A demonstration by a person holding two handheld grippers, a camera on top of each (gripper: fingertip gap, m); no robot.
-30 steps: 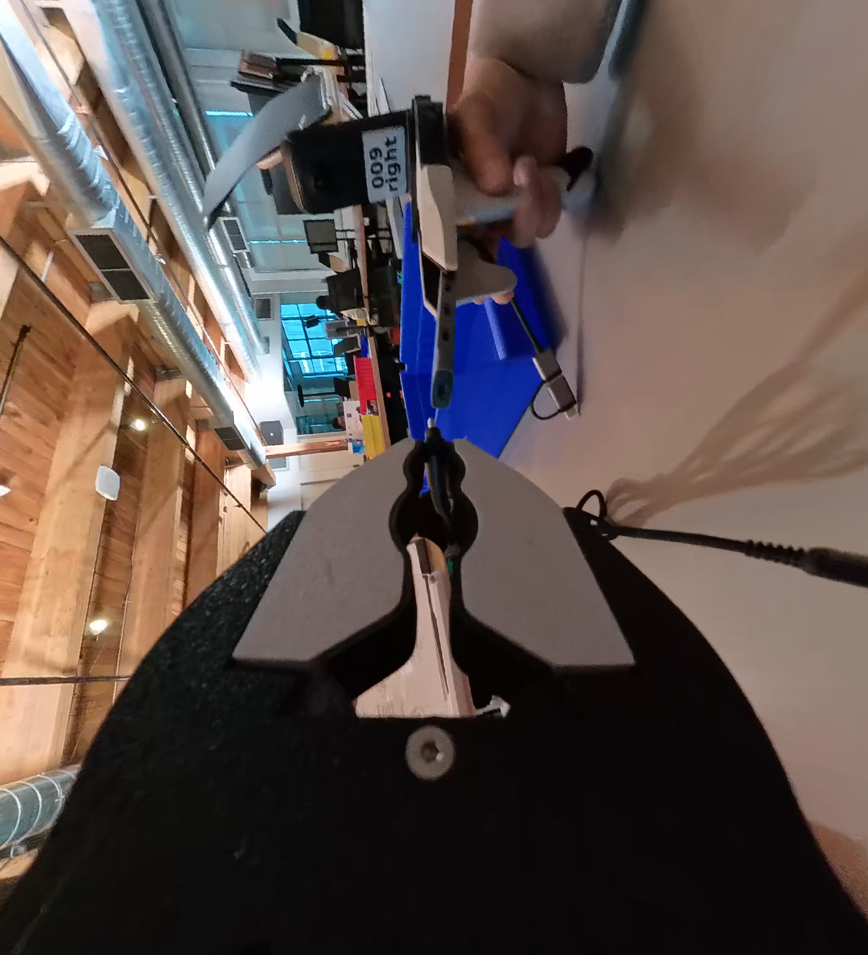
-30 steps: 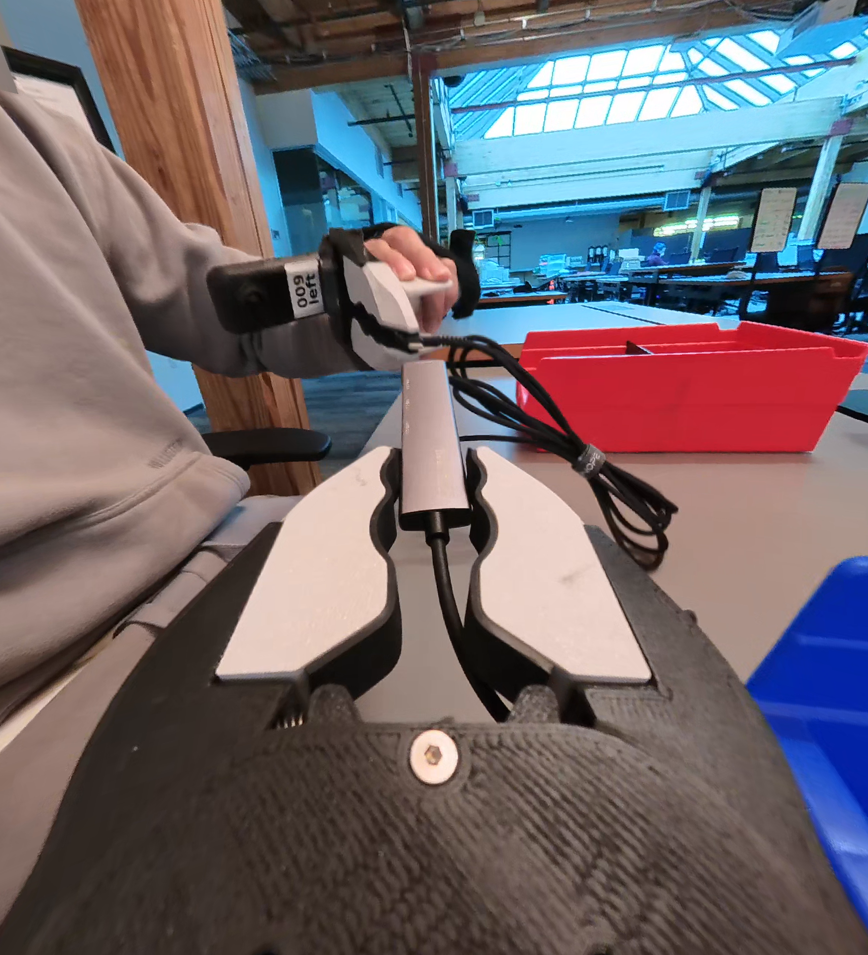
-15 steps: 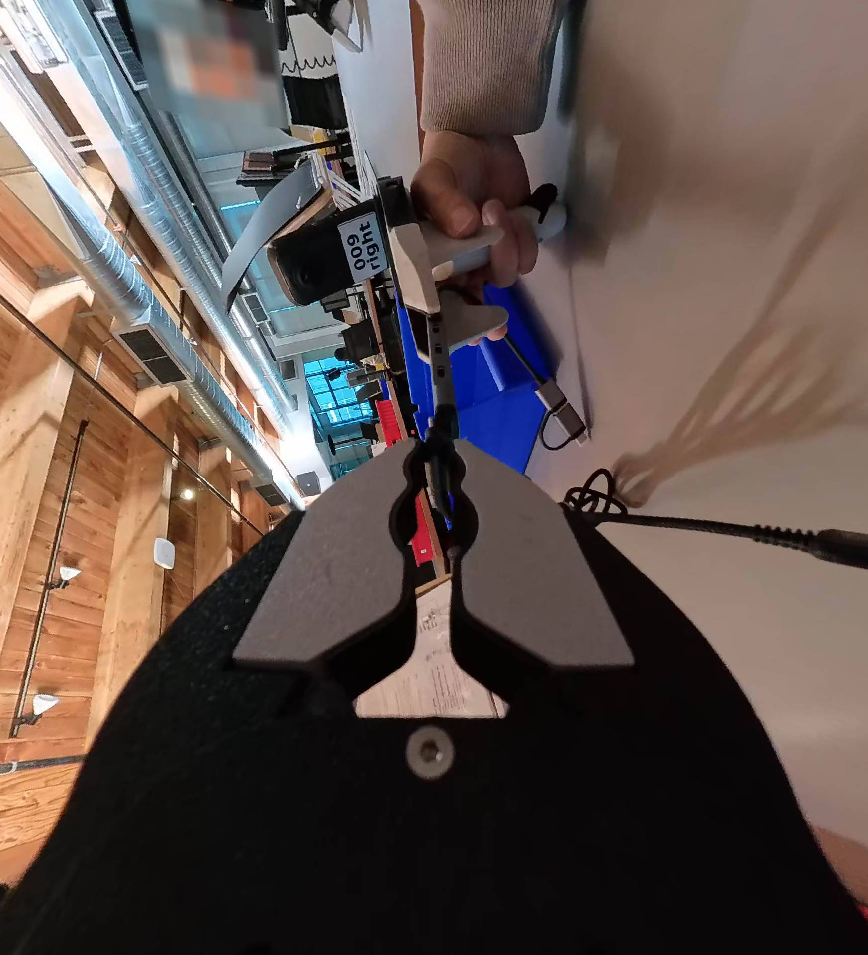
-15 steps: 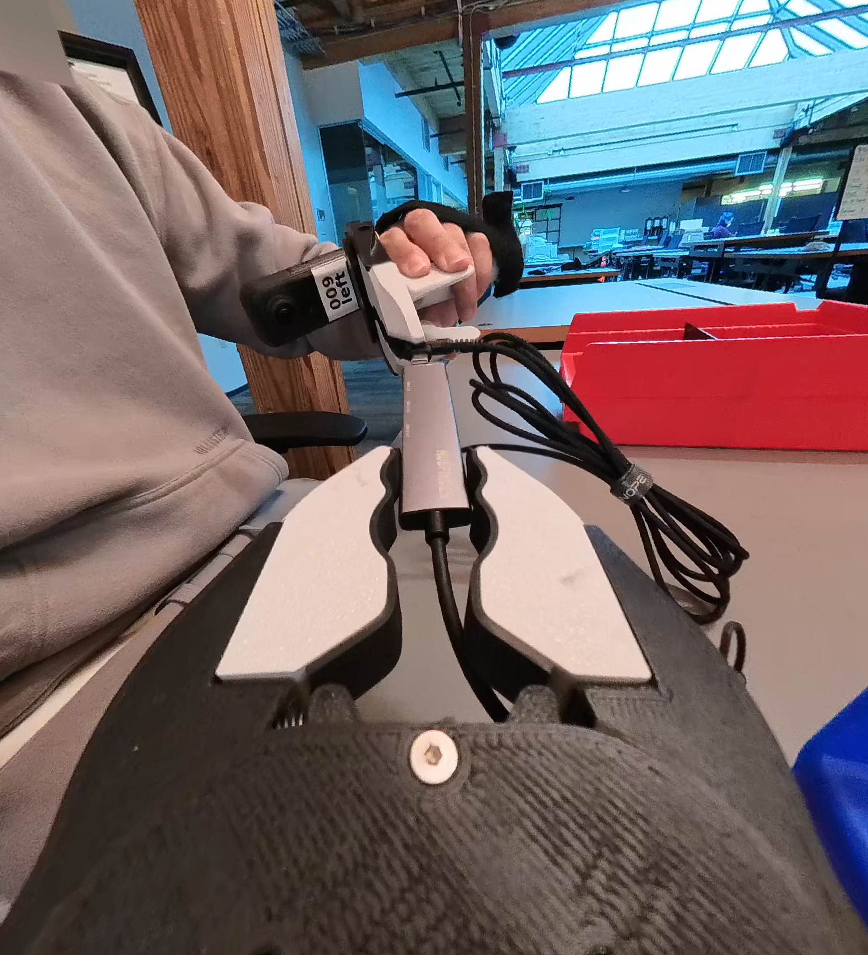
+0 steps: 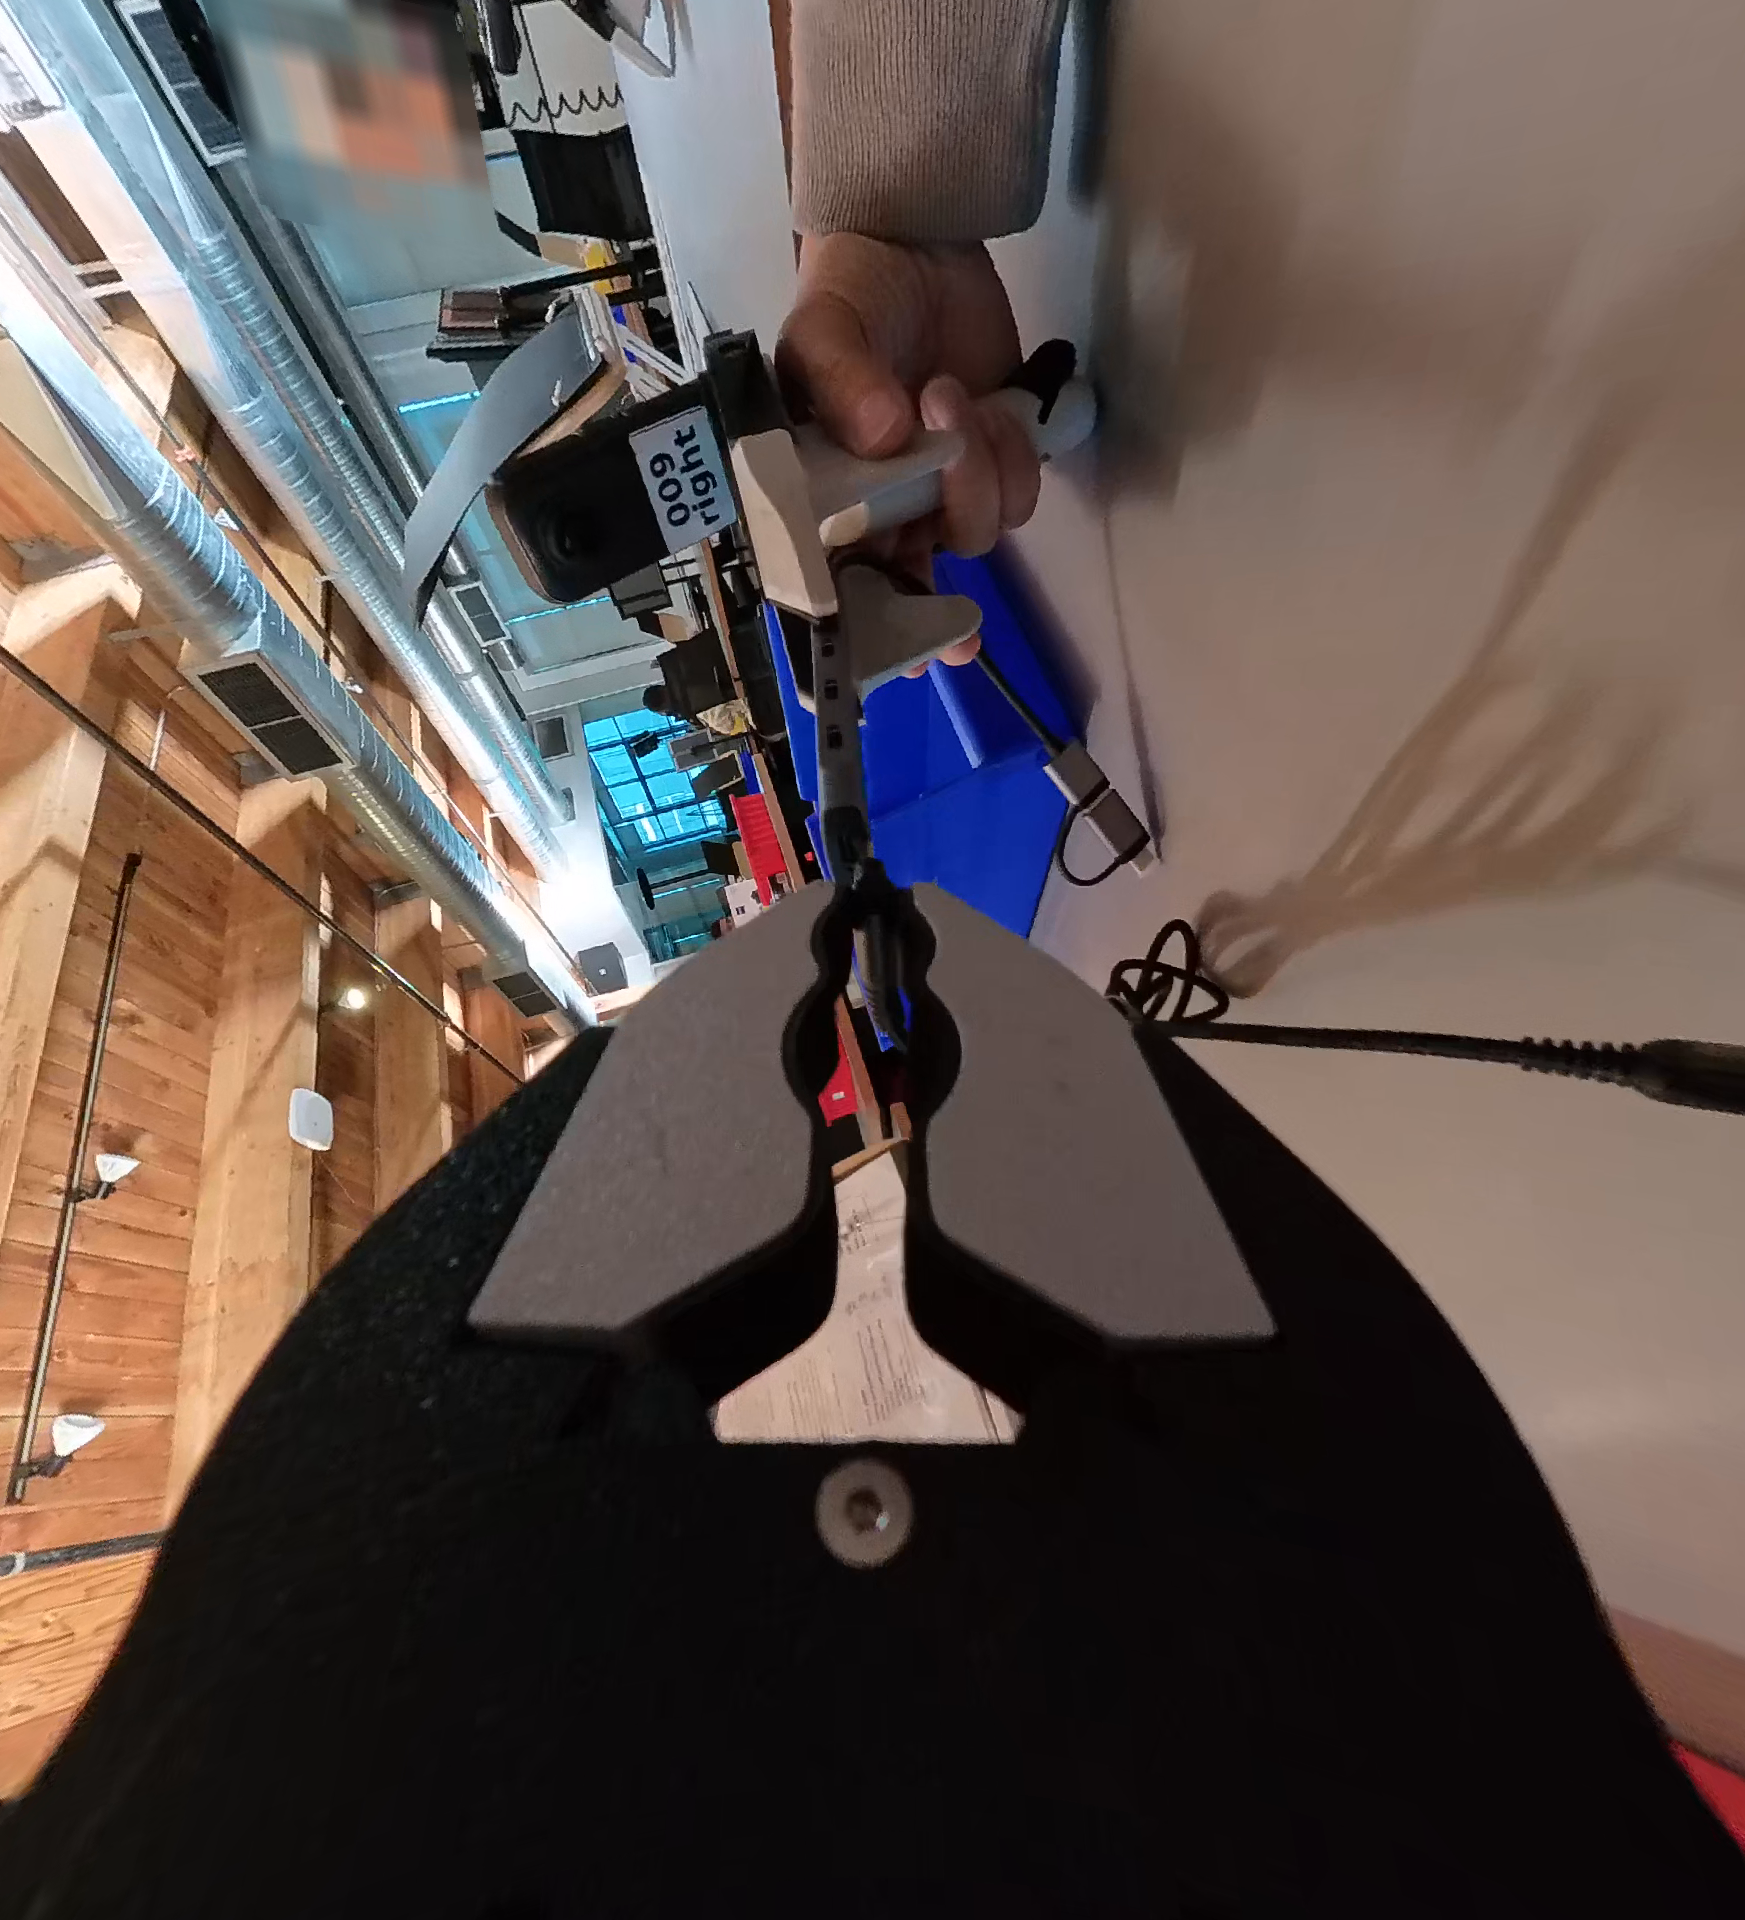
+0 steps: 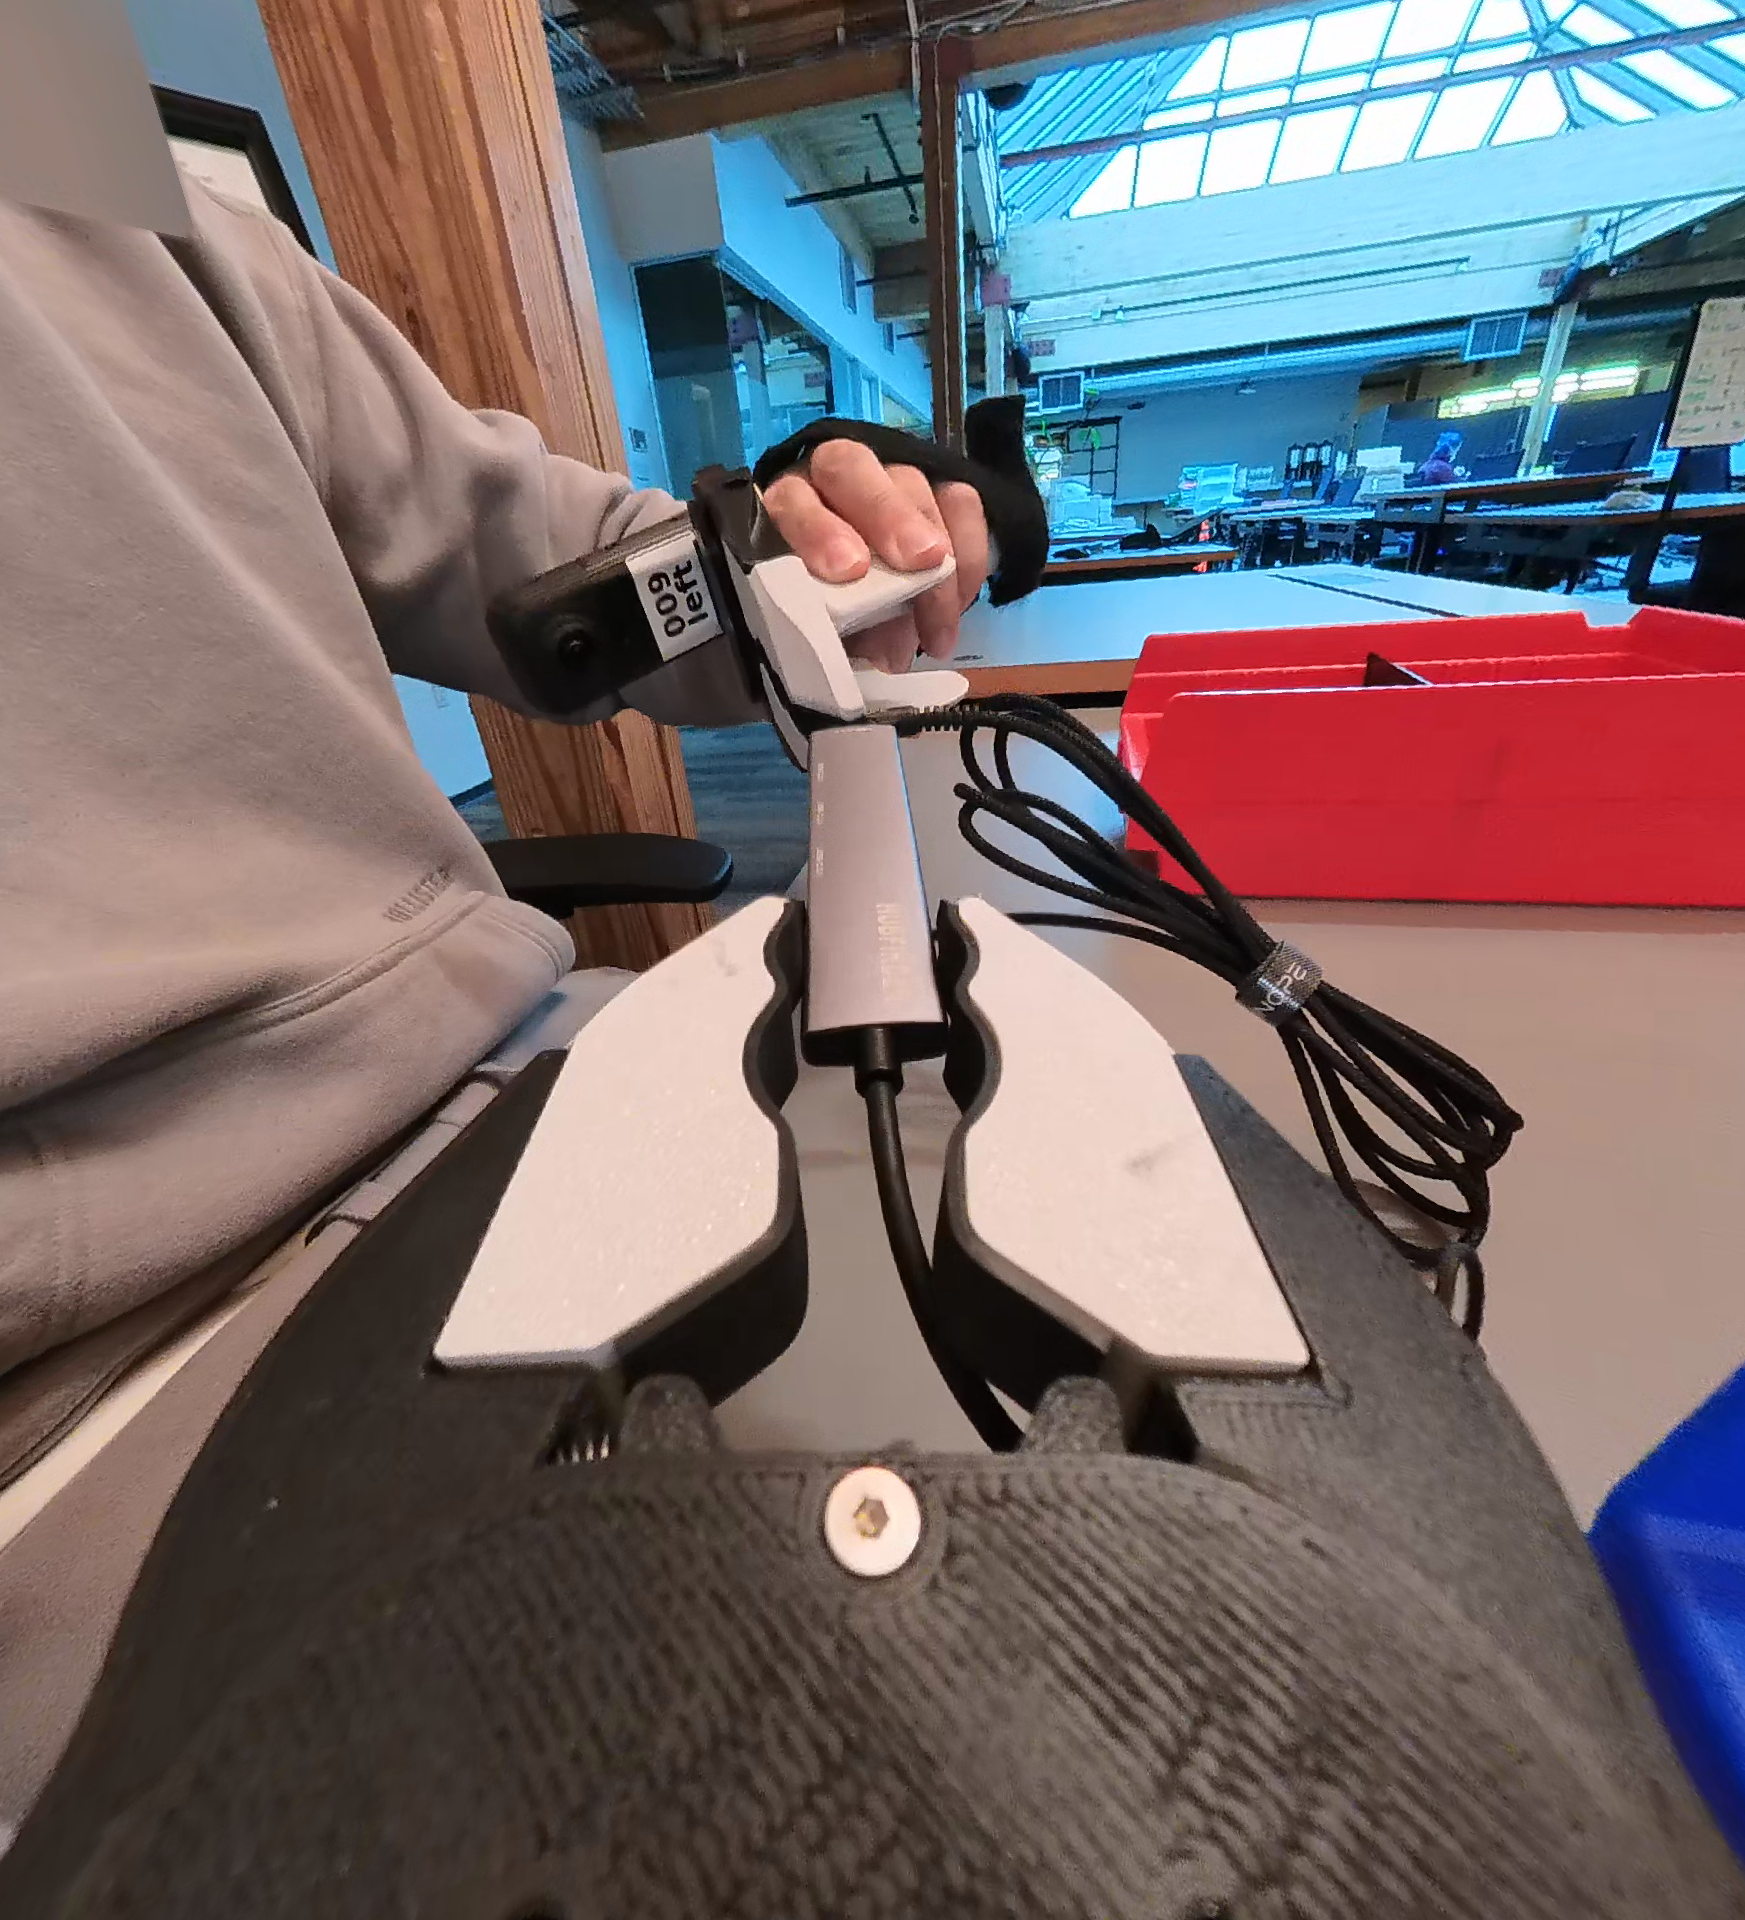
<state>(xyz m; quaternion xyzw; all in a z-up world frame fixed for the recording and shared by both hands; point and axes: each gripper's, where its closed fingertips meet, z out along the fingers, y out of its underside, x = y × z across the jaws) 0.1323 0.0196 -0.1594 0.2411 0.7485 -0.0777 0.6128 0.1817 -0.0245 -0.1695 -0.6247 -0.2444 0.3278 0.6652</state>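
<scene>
Right wrist view, and the right gripper (image 6: 873,977) has its two fingers clenched on the near end of a slim grey hub (image 6: 863,883), whose short black lead (image 6: 899,1164) runs back between the jaws. The hub is lifted above the grey table (image 6: 1626,1091), slanting up to the left gripper (image 6: 873,707), which a hand (image 6: 878,530) in a grey sleeve is working; its fingers are pinched on the plug end of a black cable (image 6: 1138,862) right at the hub's far end. That cable hangs in a bundle, bound by a dark strap (image 6: 1278,982), its loops drooping to the tabletop.

Behind sits a red bin (image 6: 1470,790) with a dark divider just showing inside; its contents cannot be made out from here. The corner of a blue bin (image 6: 1741,1538) pokes in at the lower right, interior hidden.

In the left wrist view, rolled sideways, the left gripper (image 5: 873,935) grips the dark plug at the hub (image 5: 835,727), with the right gripper (image 5: 878,623) beyond. The hub's own grey connector (image 5: 1096,800) dangles beside the blue bin (image 5: 951,821)
</scene>
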